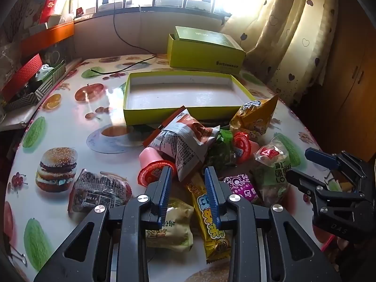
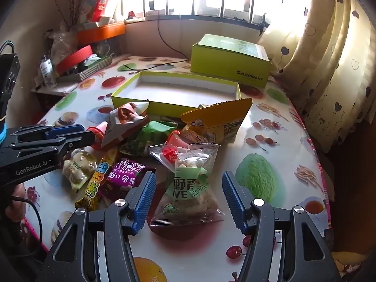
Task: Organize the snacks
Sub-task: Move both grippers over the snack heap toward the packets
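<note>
- Worktop (image 2: 270,127): a round surface under a glossy cloth printed with fruit and burgers, below a bright window.
- Closed green box (image 2: 231,61): stands at the worktop's twelve o'clock edge, touching the tray's far side.
- Open green tray (image 1: 188,94): shallow, nothing in it, lying just beyond the snack heap; by my reading, where the snacks go.
- Snack heap: loose packets piled against the tray's near wall, between tray and both grippers. None is in the tray yet, so sorting looks barely begun.
- Clear bag with green label (image 2: 188,185): lies flat at the heap's five o'clock edge, between the right gripper's fingers.
- Right gripper (image 2: 189,201): fingers wide apart, straddling that bag, not yet clamped. Next move probably: close on it, lift, carry to twelve o'clock.
- Left gripper (image 1: 189,190): fingers partly apart over a yellow candy bar (image 1: 209,223), holding nothing.
- Yellow standing pouch (image 2: 221,122): upright at the tray's near wall, in the right gripper's path.
- Pink jelly cup (image 1: 154,166): on its side just beside the left finger, likely to roll if nudged.
- Black cable (image 1: 131,44): trails across the far worktop, clear of the work.
</note>
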`<state>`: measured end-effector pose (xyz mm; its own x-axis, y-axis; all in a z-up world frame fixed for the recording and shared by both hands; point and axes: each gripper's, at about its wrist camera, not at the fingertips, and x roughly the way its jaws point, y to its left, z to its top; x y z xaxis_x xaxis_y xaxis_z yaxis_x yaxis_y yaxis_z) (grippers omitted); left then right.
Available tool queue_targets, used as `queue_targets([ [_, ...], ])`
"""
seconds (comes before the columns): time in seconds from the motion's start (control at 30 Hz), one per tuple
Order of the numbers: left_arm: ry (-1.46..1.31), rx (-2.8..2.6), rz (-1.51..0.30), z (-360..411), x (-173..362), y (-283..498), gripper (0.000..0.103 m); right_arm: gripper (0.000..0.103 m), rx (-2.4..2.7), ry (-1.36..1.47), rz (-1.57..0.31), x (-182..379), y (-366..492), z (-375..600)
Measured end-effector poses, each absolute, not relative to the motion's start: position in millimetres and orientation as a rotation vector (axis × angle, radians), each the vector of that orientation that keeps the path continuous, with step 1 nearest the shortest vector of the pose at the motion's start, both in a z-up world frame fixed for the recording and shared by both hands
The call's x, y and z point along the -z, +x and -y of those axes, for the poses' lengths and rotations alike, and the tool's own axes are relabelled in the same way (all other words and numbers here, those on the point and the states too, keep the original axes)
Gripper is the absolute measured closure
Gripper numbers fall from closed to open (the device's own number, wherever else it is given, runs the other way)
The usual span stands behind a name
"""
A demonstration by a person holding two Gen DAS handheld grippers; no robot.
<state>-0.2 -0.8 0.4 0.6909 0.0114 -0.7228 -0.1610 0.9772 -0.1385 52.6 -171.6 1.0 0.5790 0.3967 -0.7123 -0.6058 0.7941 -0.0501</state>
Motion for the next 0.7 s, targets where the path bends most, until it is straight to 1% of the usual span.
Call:
queue_targets([
  [0.3,-0.215,-0.063,-0.803,3.7,2.1,-4.6,0.073,0.044,-0.598,-0.301,-0.755,0.7,52.7,171.1],
  [0.37,-0.240,-0.064,-0.827,-0.8,3.4,-2.2,0.073,0.044,-0.596,-0.302,-0.755,0.8,52.3,171.1],
  [0.7,-0.228,-0.083,-0.813,-0.9,2.8,-4.0,0.073,0.044,-0.598,-0.300,-0.759,1.0,54.3,172.7],
])
